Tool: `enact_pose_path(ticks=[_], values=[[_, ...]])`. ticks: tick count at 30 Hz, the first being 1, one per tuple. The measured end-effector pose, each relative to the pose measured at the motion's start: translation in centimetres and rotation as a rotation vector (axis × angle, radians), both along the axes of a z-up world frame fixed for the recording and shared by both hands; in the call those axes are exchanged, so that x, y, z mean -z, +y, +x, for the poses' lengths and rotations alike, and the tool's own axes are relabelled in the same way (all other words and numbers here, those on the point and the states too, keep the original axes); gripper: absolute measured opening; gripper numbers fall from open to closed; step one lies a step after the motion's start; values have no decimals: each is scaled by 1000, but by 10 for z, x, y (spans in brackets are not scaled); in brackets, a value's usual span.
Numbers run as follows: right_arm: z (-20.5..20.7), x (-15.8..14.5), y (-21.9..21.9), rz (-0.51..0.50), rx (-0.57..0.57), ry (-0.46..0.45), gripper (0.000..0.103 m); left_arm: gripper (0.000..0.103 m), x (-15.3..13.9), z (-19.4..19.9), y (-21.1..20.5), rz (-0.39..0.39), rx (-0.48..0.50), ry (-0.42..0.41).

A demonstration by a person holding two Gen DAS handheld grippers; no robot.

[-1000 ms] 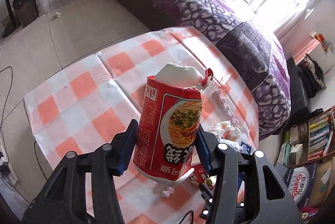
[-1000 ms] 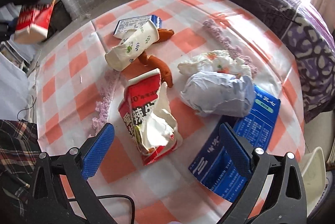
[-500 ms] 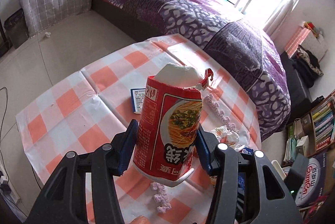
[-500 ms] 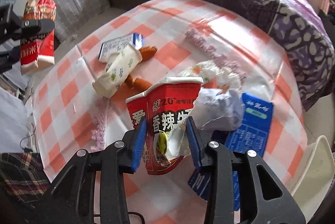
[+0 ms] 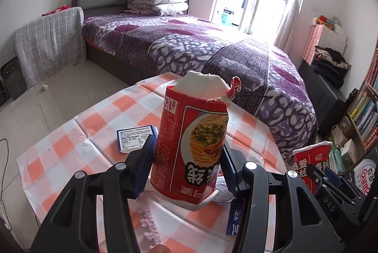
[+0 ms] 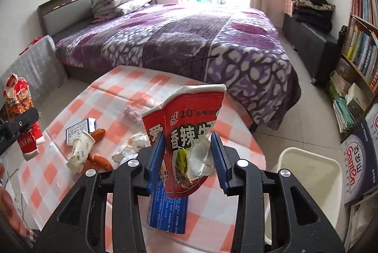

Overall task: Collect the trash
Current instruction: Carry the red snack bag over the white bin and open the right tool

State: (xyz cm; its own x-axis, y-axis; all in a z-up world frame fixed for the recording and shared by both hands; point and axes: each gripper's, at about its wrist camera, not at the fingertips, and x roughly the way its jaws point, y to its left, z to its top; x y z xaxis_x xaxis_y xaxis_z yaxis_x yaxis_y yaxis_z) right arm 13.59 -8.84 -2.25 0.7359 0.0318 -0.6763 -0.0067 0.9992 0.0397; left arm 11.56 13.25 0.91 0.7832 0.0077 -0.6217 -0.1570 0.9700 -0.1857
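Note:
My left gripper [image 5: 189, 158] is shut on an upright red noodle carton [image 5: 191, 132] stuffed with white paper, held above the checked table [image 5: 99, 125]. My right gripper [image 6: 189, 153] is shut on a torn red noodle carton [image 6: 189, 118], lifted clear of the table; its ripped foil lining hangs between the pads. On the cloth lie a paper cup [image 6: 80, 151], two sausages [image 6: 98, 135], a blue-and-white box [image 6: 78, 130], crumpled white wrappers [image 6: 132, 146], a blue packet [image 6: 165, 210] and pink fluff [image 6: 132, 113].
A white bin [image 6: 307, 170] stands on the floor just right of the table. A purple bed [image 6: 189, 40] runs behind the table. Bookshelves [image 6: 359, 52] and a printed box [image 6: 356, 158] fill the right side. A grey checked cushion [image 5: 49, 42] leans at the left.
My right gripper, open over the torn carton lying on the table, shut on it and lifted it. My left gripper moved with its carton, and both views tilted up toward the bed.

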Motion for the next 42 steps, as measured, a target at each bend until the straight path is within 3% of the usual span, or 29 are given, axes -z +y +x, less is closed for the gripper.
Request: enact_pose_path(ticks=[10, 23, 26, 29, 35, 42], values=[[-25, -1, -62, -5, 170, -69, 39, 52, 14, 0, -45, 41, 79, 26], [-44, 17, -163, 56, 426, 57, 47, 52, 39, -5, -112, 60, 260, 119], [-52, 16, -180, 55, 473, 52, 54, 52, 41, -6, -134, 73, 319, 139], [-62, 12, -199, 85, 516, 33, 75, 52, 42, -4, -155, 75, 365, 157], [-79, 4, -233, 148, 590, -7, 91, 52, 46, 3, -202, 40, 446, 215], [-94, 2, -269, 240, 653, -21, 96, 52, 47, 6, -262, 41, 536, 259]])
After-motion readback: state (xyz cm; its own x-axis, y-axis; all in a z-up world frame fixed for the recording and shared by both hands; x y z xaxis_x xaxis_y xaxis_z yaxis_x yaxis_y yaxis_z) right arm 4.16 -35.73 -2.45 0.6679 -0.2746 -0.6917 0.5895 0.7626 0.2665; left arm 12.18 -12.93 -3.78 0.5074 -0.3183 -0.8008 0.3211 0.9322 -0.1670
